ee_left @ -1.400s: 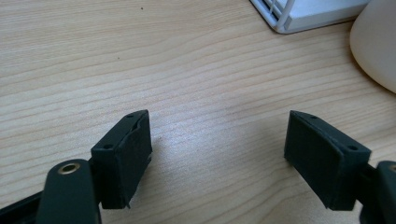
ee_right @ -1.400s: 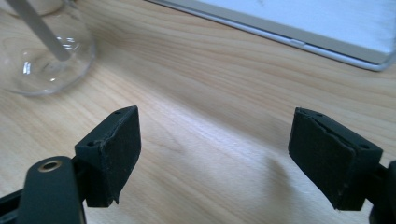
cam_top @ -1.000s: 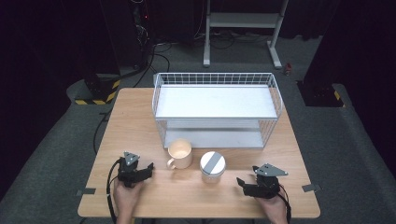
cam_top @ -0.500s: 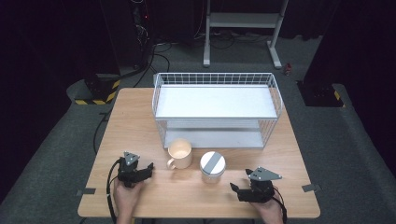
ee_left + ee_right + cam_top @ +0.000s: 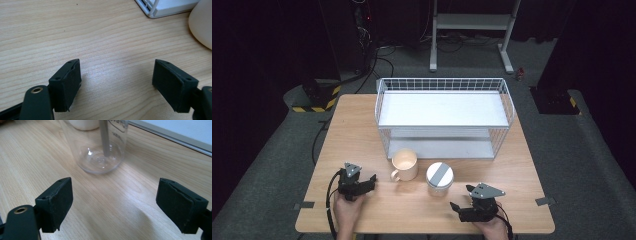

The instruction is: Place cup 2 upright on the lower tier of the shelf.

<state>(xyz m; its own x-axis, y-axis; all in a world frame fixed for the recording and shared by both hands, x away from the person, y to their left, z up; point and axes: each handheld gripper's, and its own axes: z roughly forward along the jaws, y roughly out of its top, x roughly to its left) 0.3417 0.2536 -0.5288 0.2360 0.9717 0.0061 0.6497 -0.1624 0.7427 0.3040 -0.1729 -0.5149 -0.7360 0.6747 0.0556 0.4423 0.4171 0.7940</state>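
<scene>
A cream mug (image 5: 404, 165) stands in front of the wire rack, its handle toward the front left. A clear jar (image 5: 439, 178) with a white lid and a grey stripe stands right of it. My left gripper (image 5: 370, 181) lies open on the table left of the mug, and its own view has the jaws wide apart (image 5: 117, 72) with the mug's side (image 5: 202, 22) at the right edge. My right gripper (image 5: 460, 201) is open near the front edge, right of the jar. Its jaws (image 5: 115, 192) are spread over bare wood a short way from the jar's base (image 5: 100, 147).
A white two-level wire rack (image 5: 444, 107) takes up the back half of the wooden table (image 5: 357, 130). Its base edge (image 5: 175, 135) lies behind the jar, and one corner (image 5: 160, 7) is beyond the left gripper. Cables and a metal stand (image 5: 472, 22) are on the floor beyond.
My right gripper has slid a little left and toward the front edge, turning its jaws to the jar. The left gripper, mug and jar have stayed put.
</scene>
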